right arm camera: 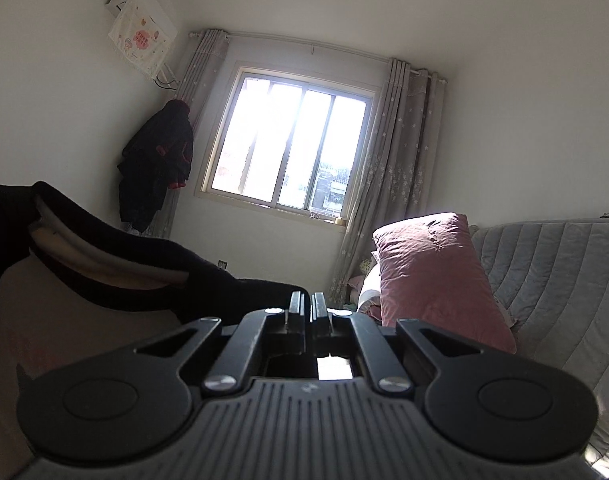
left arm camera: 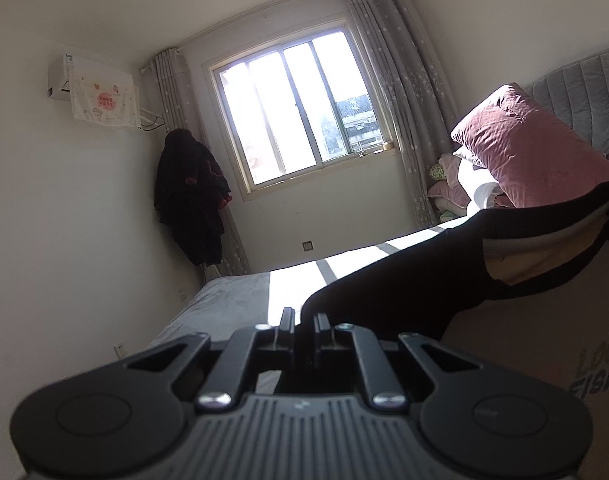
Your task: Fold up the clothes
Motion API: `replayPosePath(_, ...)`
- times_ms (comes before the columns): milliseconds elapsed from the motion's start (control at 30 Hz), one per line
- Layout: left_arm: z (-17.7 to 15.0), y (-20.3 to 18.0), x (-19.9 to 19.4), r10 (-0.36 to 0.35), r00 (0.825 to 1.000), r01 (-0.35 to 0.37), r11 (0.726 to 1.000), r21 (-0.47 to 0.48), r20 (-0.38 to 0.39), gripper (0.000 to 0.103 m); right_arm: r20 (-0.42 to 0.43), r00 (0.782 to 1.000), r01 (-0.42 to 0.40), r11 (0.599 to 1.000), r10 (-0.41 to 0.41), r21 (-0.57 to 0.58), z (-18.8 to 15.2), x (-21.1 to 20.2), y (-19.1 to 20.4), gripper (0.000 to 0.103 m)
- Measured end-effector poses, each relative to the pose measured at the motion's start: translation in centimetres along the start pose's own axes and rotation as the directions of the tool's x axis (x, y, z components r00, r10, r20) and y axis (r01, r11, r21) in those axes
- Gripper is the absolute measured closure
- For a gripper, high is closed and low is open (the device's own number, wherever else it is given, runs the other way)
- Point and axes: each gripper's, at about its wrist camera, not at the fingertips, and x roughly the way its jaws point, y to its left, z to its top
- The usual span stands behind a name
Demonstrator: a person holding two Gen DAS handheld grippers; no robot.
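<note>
The left tongs (left arm camera: pixel 303 322) pinch the black edge of a sweatshirt (left arm camera: pixel 516 320), whose black-and-beige cloth stretches up to their right, above the bed (left arm camera: pixel 228 304). The right tongs (right arm camera: pixel 308 306) clamp its other black edge, the cloth running off to their left. The sweatshirt hangs between both tongs, nearer than the pink pillow (right arm camera: pixel 436 272) and the window (right arm camera: pixel 288 140).

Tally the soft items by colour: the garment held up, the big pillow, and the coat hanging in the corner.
Black and beige: 1, the garment held by the left gripper and right gripper
Pink: 1, the pillow
Dark: 1, the hanging coat
Total: 3
</note>
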Motion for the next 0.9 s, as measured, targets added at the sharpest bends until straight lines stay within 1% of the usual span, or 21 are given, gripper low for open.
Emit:
replayPosePath(133,-0.6,-1.1,5.9,-0.005,0.999,0.006,1.000,0.009,-0.050,0.094,-0.027,0.999,0.045,0.998,-0.046,-0.045,-1.4,4.5,1.8,0.099)
replayPosePath(267,-1.8,-2.4,11.9,0.000,0.996,0.002,1.000,0.014,-0.093,0.094,-0.059,0.995,0.075,0.992,-0.081,-0.099,-3.7,9.5,3.5,0.099)
replayPosePath(433,-4.0,-4.3,18.6,-0.002,0.986,0.002,1.000,0.003,-0.165,0.094,-0.115,0.987,0.092,0.982,-0.112,-0.167,-7.2,15.3,5.6,0.099)
replayPosePath(533,-5.7,-5.8,22.3,0.007,0.979,-0.003,1.000,0.020,-0.205,0.094,-0.146,0.982,0.090,0.977,-0.119,-0.194,-9.2,18.4,6.6,0.099)
replayPosePath(700,-8.6,-7.6,27.1,0.007,0.962,-0.002,1.000,0.018,-0.273,0.094,-0.196,0.973,0.077,0.971,-0.123,-0.226,-12.4,22.3,7.9,0.099)
replayPosePath(900,-12.2,-9.1,31.2,0.006,0.943,-0.004,1.000,0.008,-0.331,0.094,-0.255,0.960,0.051,0.967,-0.117,-0.250,-16.0,25.3,9.4,0.099)
